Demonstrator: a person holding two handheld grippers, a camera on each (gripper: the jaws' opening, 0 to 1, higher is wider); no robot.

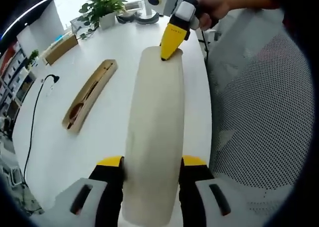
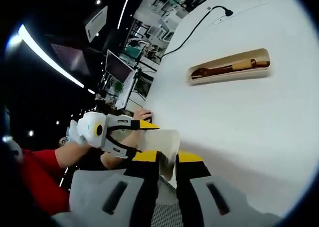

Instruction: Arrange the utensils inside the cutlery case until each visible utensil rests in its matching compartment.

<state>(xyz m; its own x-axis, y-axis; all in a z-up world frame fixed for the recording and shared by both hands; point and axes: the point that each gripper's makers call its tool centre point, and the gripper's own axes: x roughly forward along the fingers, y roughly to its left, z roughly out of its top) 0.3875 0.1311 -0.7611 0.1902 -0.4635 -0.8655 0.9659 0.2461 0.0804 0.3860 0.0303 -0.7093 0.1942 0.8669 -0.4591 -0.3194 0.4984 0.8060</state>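
A long cream lid (image 1: 154,132) of the cutlery case is held level above the white table (image 1: 89,152), running away from me. My left gripper (image 1: 152,162) is shut on its near end, one jaw on each long side. My right gripper (image 1: 172,45), in a person's hand, is shut on the far end. In the right gripper view my right gripper (image 2: 167,159) clamps the lid (image 2: 162,142), and the left gripper (image 2: 144,124) holds the other end. The wooden cutlery case (image 1: 89,95) (image 2: 229,67) lies uncovered on the table with brown wooden utensils (image 2: 214,70) inside.
A black cable (image 1: 35,117) curves over the table's left part. A potted plant (image 1: 104,7) and a cardboard box (image 1: 60,47) stand at the far edge. A mesh chair back (image 1: 264,112) rises to the right. A monitor (image 2: 117,67) stands beyond the table.
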